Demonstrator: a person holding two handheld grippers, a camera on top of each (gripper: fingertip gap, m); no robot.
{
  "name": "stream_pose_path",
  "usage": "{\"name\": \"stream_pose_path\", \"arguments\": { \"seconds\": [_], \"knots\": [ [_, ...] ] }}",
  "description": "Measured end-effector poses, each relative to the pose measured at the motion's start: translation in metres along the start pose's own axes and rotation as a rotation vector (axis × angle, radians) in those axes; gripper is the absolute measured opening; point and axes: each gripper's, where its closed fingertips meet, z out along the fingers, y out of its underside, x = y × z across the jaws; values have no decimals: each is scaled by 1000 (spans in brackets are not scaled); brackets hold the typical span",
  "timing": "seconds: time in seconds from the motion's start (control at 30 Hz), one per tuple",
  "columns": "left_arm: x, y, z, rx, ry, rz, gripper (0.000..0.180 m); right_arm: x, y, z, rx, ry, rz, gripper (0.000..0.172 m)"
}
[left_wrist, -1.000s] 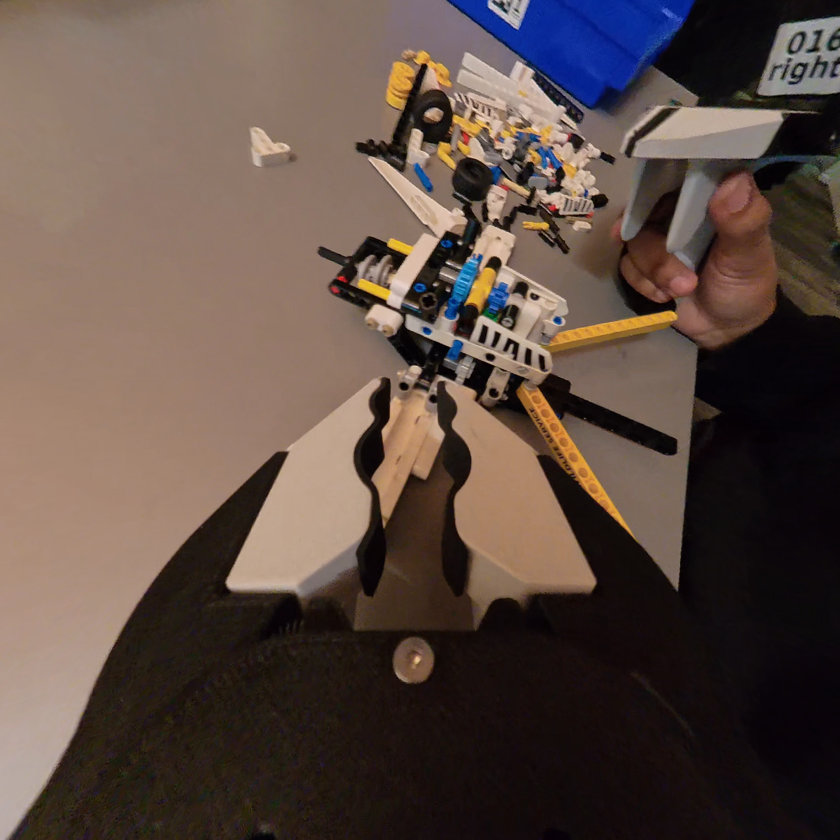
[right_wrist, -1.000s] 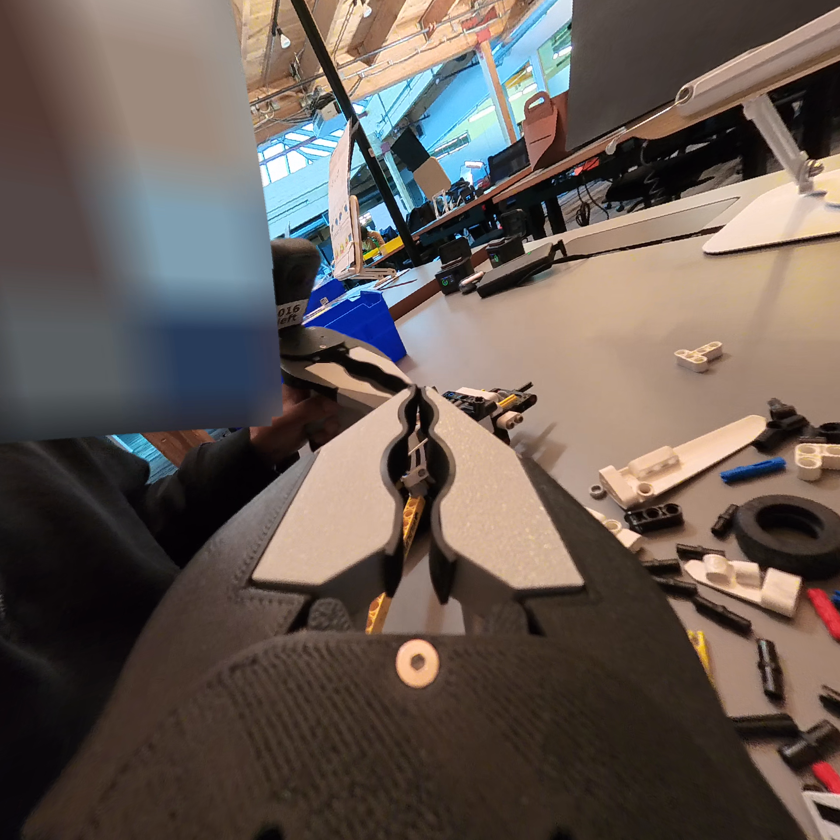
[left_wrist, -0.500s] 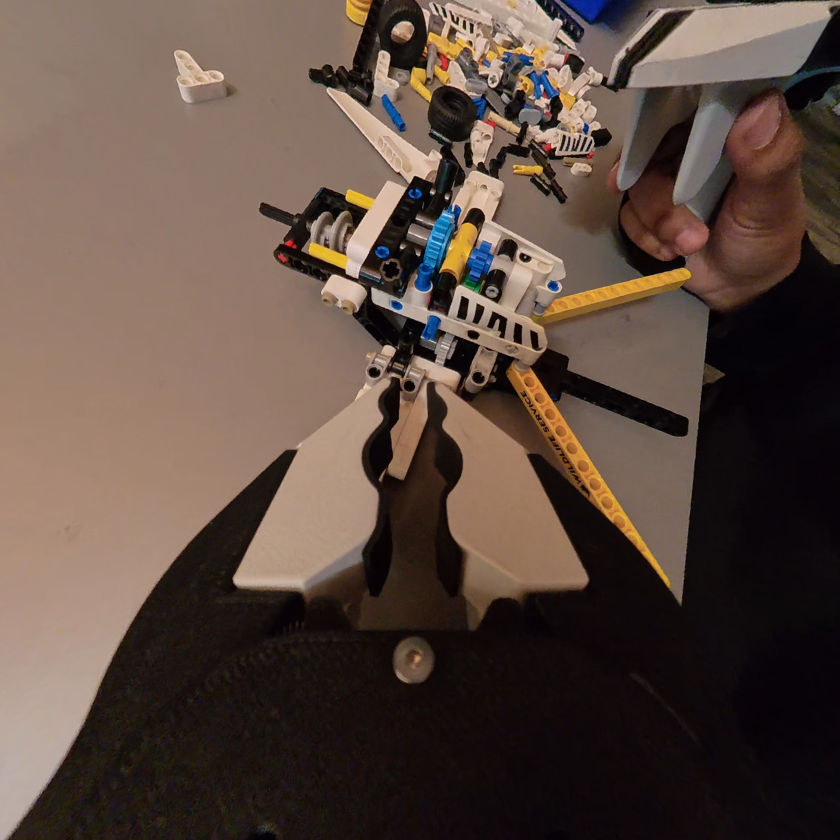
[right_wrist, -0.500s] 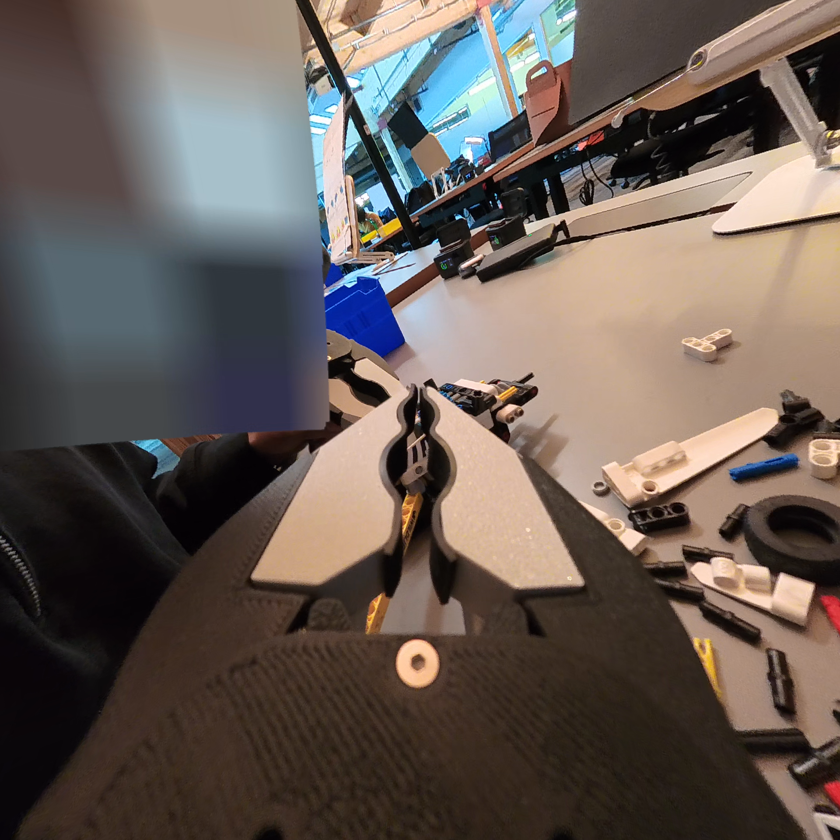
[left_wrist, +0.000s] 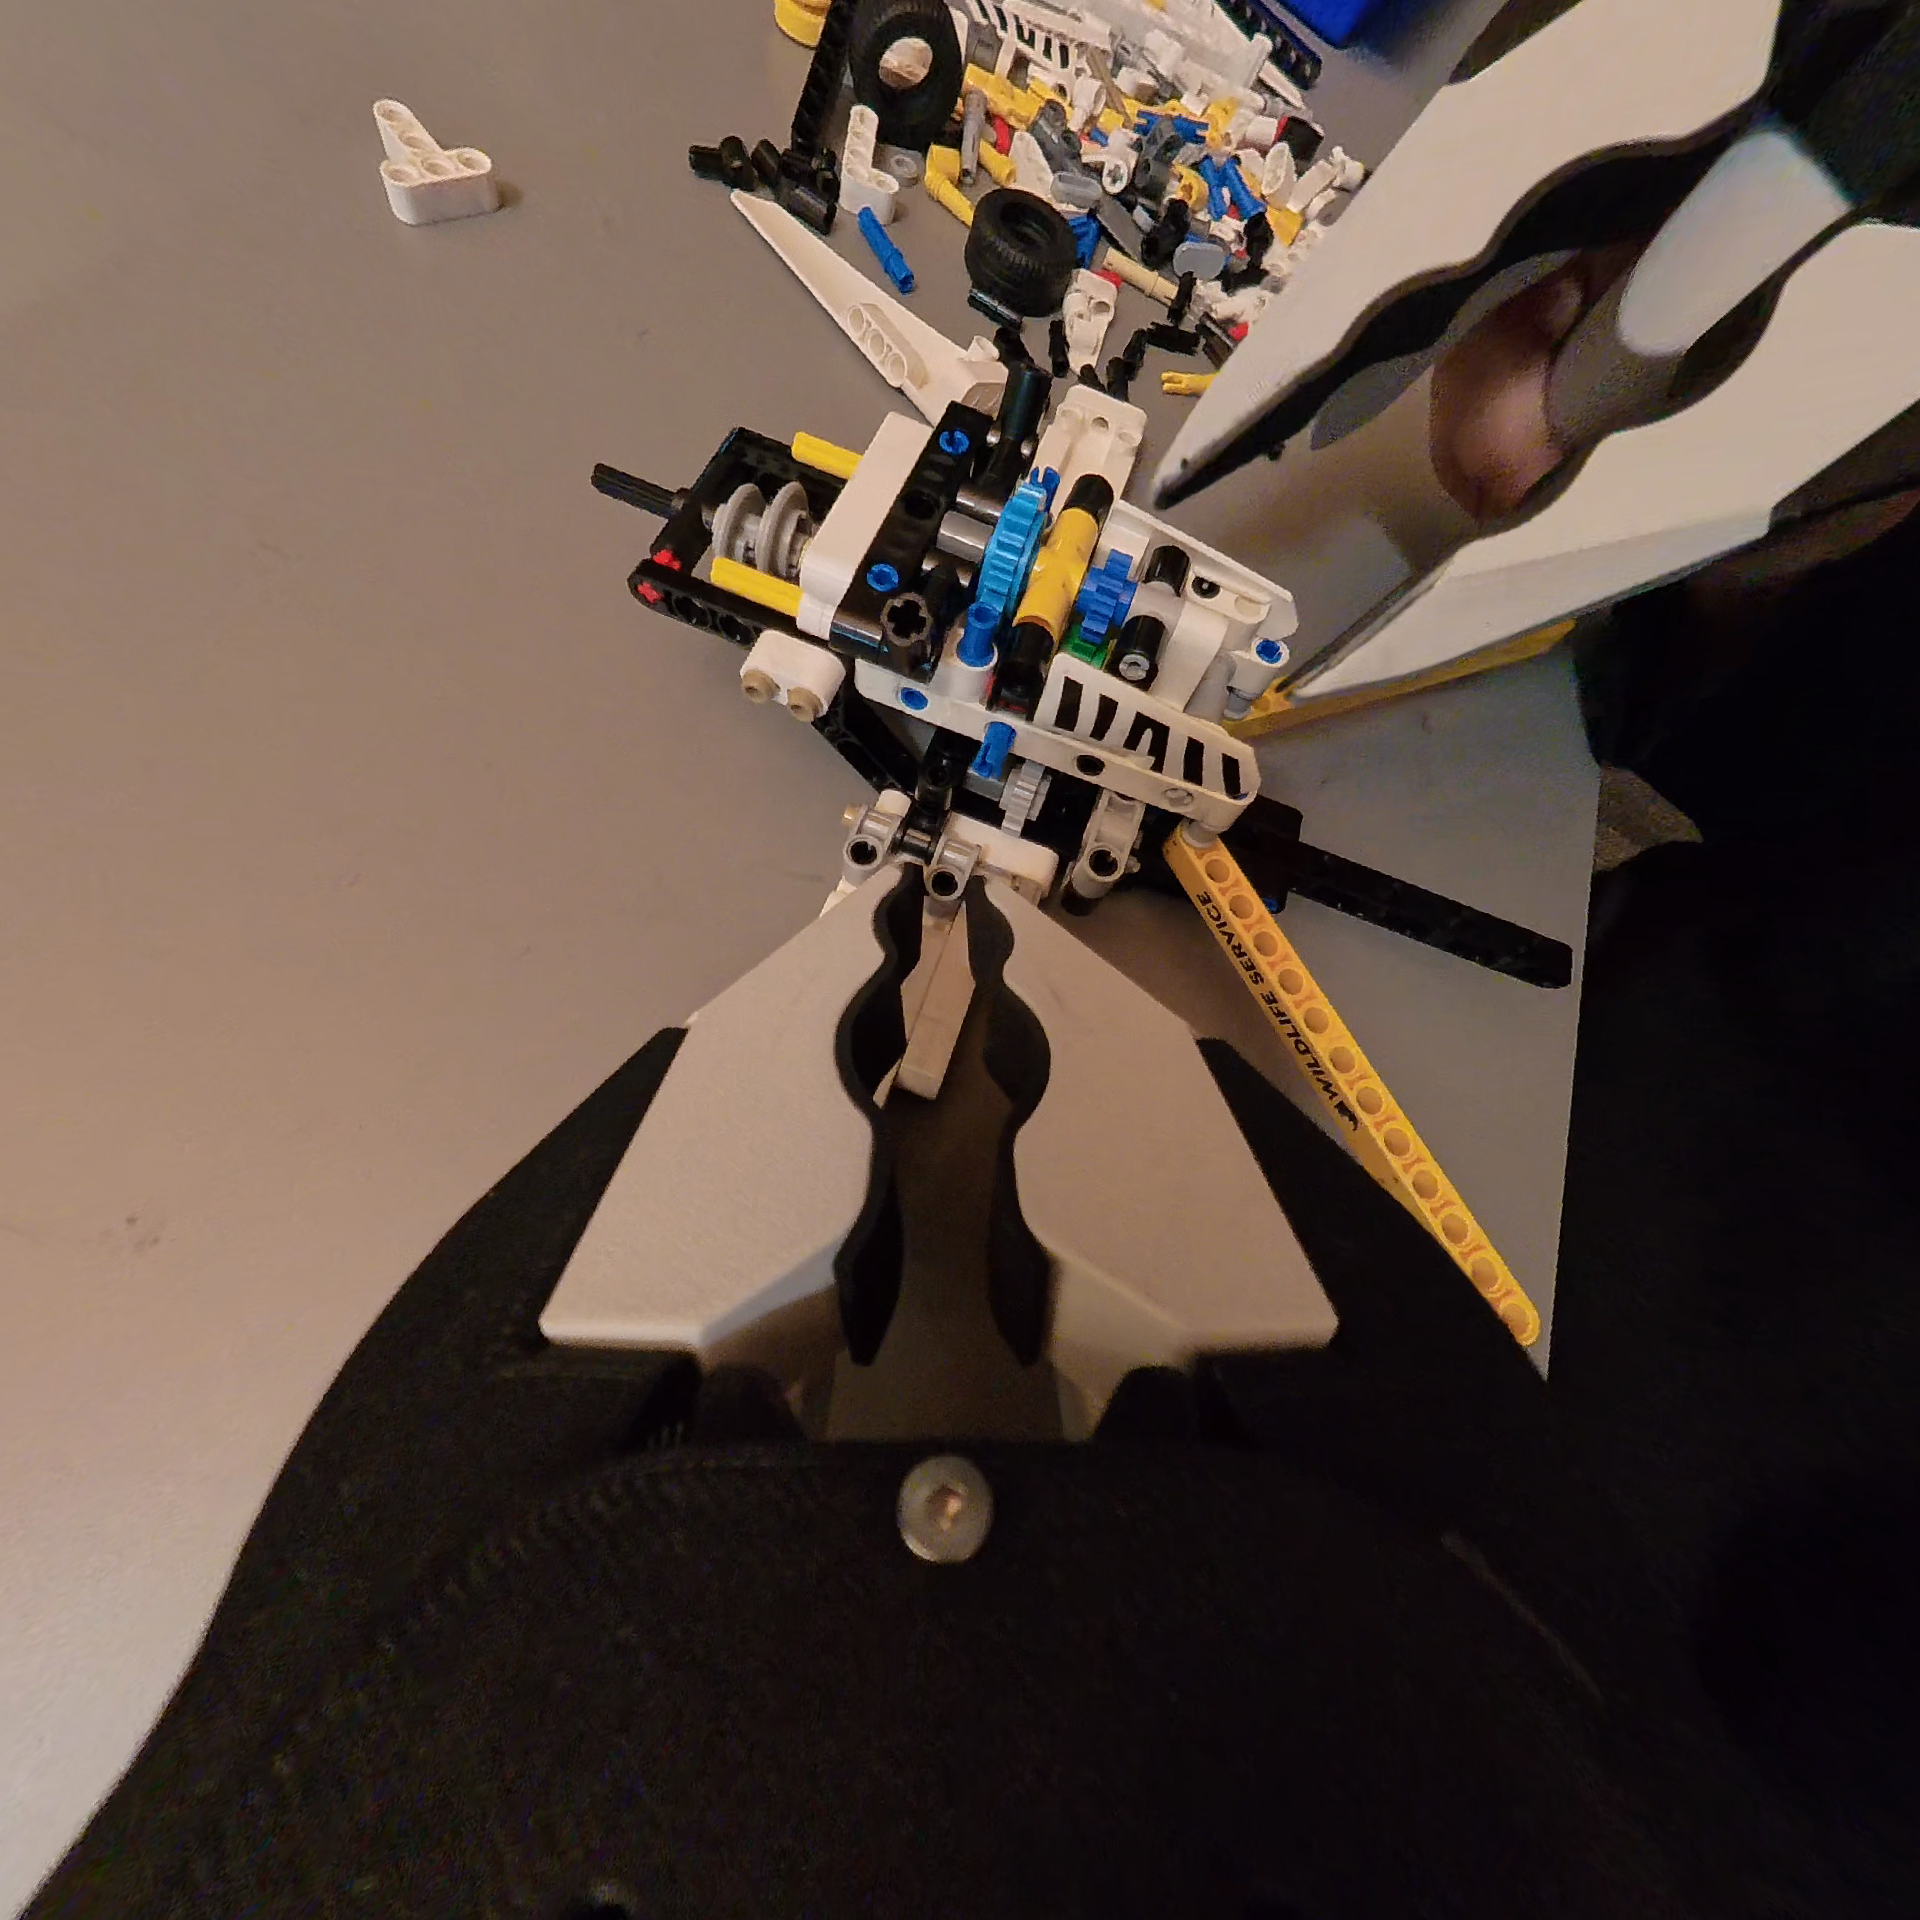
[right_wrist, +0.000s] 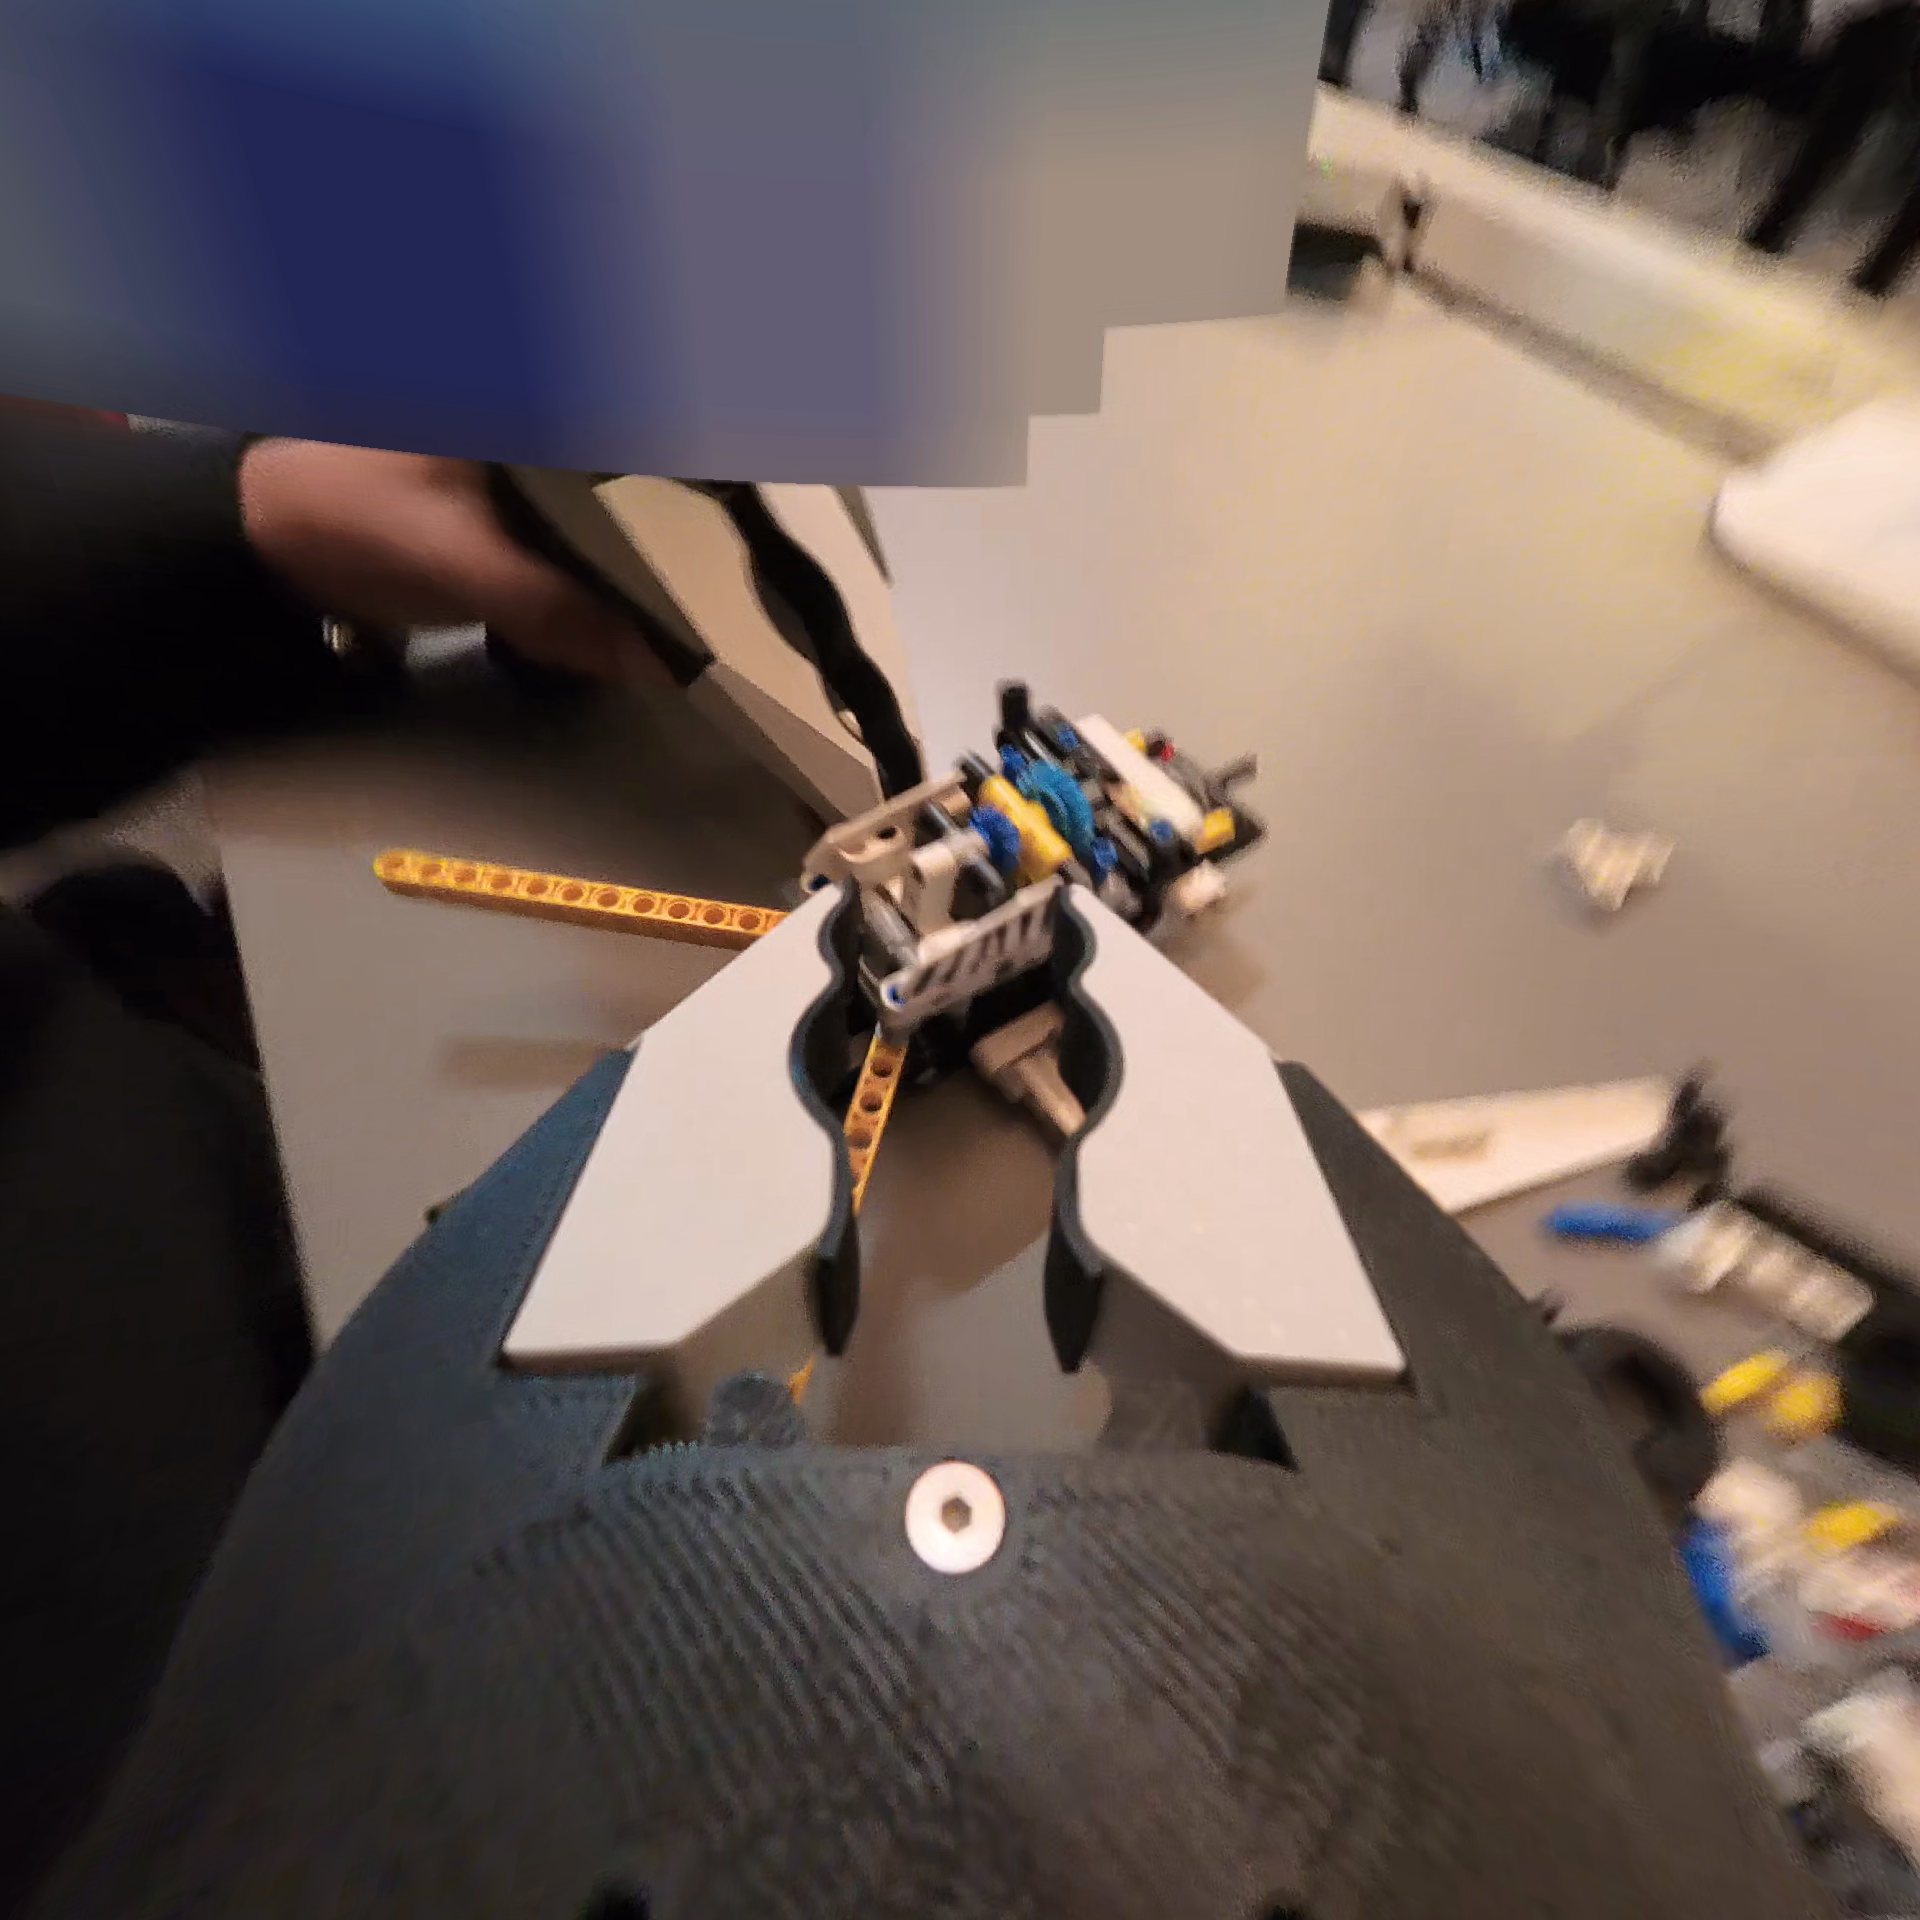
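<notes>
Grey tabletop (left_wrist: 260, 727) fills my left wrist view, w/ a scatter of small bricks (left_wrist: 1122, 156) at the far end, a black tyre (left_wrist: 1023, 255) in it, a long white wedge panel (left_wrist: 852, 301) beside it and one white angled brick (left_wrist: 431, 166) off alone to the left. My left gripper (left_wrist: 940, 914) has its jaws nearly together, pads pressed on a thin white tab (left_wrist: 935, 997) that sticks out of the brick model's (left_wrist: 997, 582) near end; model sits on the table just ahead of the tips, blue gears and yellow cylinder on top. A yellow holed beam (left_wrist: 1351, 1091) runs back from the model along my right finger, a black beam (left_wrist: 1434, 925) juts out to the right. My right gripper (left_wrist: 1247, 582) shows upper right, jaws apart, tips at the model's right side. Right wrist view is motion-blurred: same grey table (right_wrist: 1351, 623), blurry loose bricks (right_wrist: 1714, 1299) at right. Right gripper (right_wrist: 956, 925) jaws stand wide apart around the model's (right_wrist: 1018, 831) striped white end; can't tell if the pads touch it. Yellow beam (right_wrist: 582, 894) stretches left, another passes between my fingers. Left gripper's fingers (right_wrist: 779, 665) come in from upper left, hand (right_wrist: 395, 561) behind them.
</notes>
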Motion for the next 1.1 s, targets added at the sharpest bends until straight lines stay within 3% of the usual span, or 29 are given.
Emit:
{"name": "stream_pose_path", "arguments": {
  "seconds": [0.2, 0.43, 0.67, 1.1],
  "knots": [
    [3, 1, 0, -4, 9, 11, 6, -7, 6, 4, -86, -78, -229, 30],
    [6, 2, 2, -14, 44, 5, 10, -10, 8, 1, -39, -145, -426, 28],
    [5, 3, 5, -36, -50, 122, 7, -3, 4, 7, -27, -132, -349, 23],
    [5, 4, 2, -32, -87, 158, 7, 5, 1, 7, -16, 29, -340, 17]
  ]
}}
